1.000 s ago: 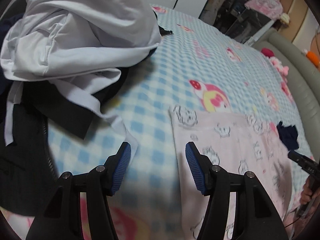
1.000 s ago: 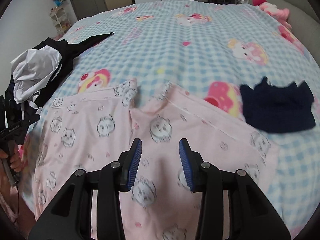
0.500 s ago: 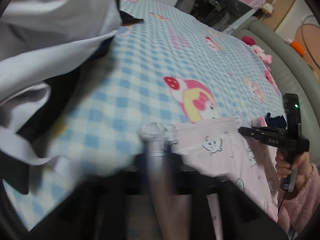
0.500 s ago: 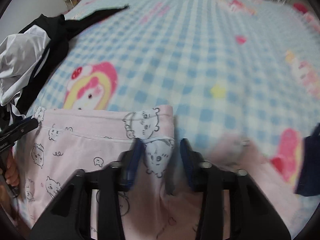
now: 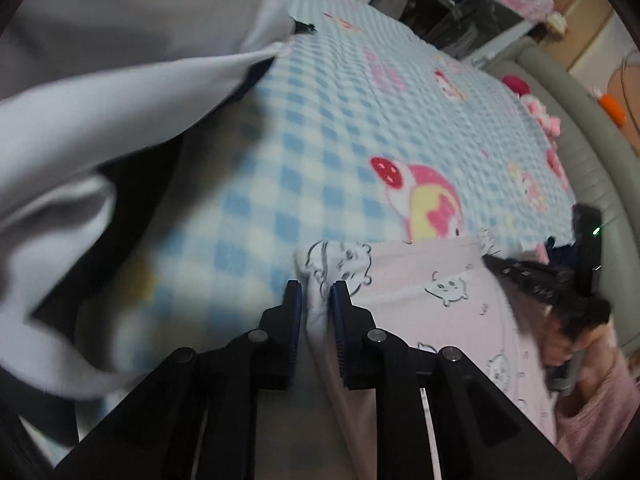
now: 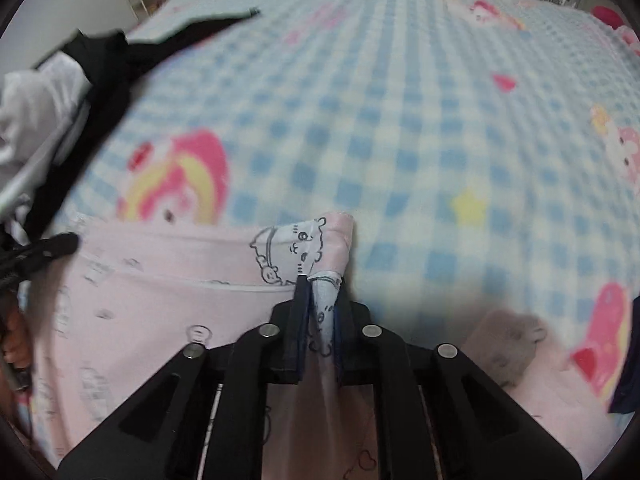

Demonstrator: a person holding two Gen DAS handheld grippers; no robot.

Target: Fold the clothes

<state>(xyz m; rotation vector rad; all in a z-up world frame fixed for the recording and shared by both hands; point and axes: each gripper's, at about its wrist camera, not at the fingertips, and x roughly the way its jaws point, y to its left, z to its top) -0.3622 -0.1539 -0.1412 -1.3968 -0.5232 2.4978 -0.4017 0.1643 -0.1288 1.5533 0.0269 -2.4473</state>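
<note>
Pyjama cloth (image 6: 168,280), pale pink with little printed animals, lies spread on the near part of the bed, its hemmed upper edge running across toward the bed's middle. It looks thin, light and entirely limp, so I judge it will sag and bunch between any two holds rather than keep a line; the stitched hem and its corners are the firmest places to take it. The right tool (image 6: 318,300) is nearly closed and pinches the right corner of that hem, the fabric gathered into a small peak between its blue pads. The left tool (image 5: 316,304) has the opposite corner between its pads, but its jaws are opening, so that hold looks loose and the corner could slip free. Around the garment spreads the blue checked bedspread (image 6: 400,128) with cartoon prints. Toward the bed's left edge sits a heap of white and black clothes (image 5: 100,100), and a small dark garment (image 6: 628,368) lies by the right edge.
</note>
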